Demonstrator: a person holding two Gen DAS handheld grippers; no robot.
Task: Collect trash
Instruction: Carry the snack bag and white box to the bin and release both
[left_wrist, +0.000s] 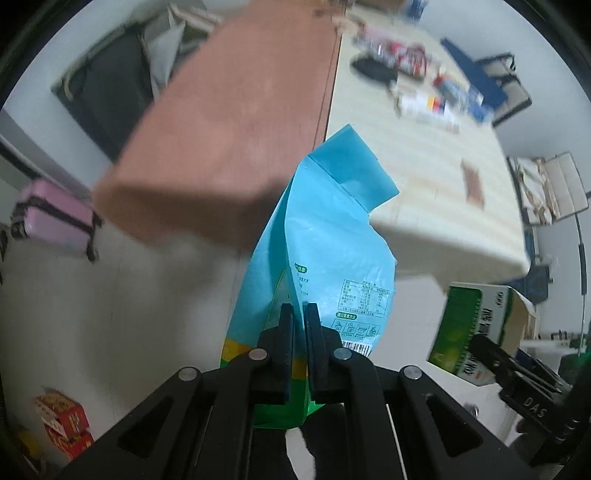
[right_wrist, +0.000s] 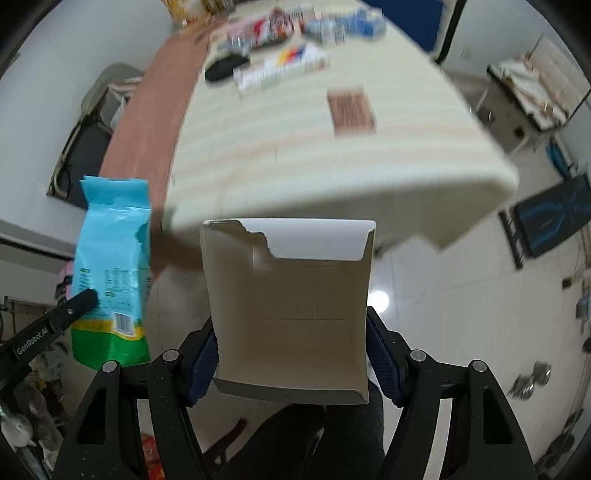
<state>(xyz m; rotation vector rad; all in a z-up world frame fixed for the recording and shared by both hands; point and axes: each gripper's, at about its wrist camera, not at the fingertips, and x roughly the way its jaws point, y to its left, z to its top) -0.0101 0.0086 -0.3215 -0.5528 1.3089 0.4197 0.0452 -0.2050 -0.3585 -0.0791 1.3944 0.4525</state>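
Left gripper (left_wrist: 299, 325) clamped on crinkled blue-green plastic snack bag (left_wrist: 325, 258); right gripper (right_wrist: 291, 350) squeezing torn open green cardboard carton (right_wrist: 291, 306). Both lifted off striped table (right_wrist: 314, 155), likely for binning.

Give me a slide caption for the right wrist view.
Right claw grips a torn open carton; left claw holds a blue snack bag alongside.

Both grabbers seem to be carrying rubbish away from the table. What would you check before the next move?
1. Left gripper clamped on the blue snack bag: ok.
2. Right gripper squeezing the torn cardboard box: ok.
3. Bag and box apart from each other: ok.
4. Both items lifted off the table: ok.
5. Trash bin in sight: not ok, none visible.
6. Box empty inside: ok.
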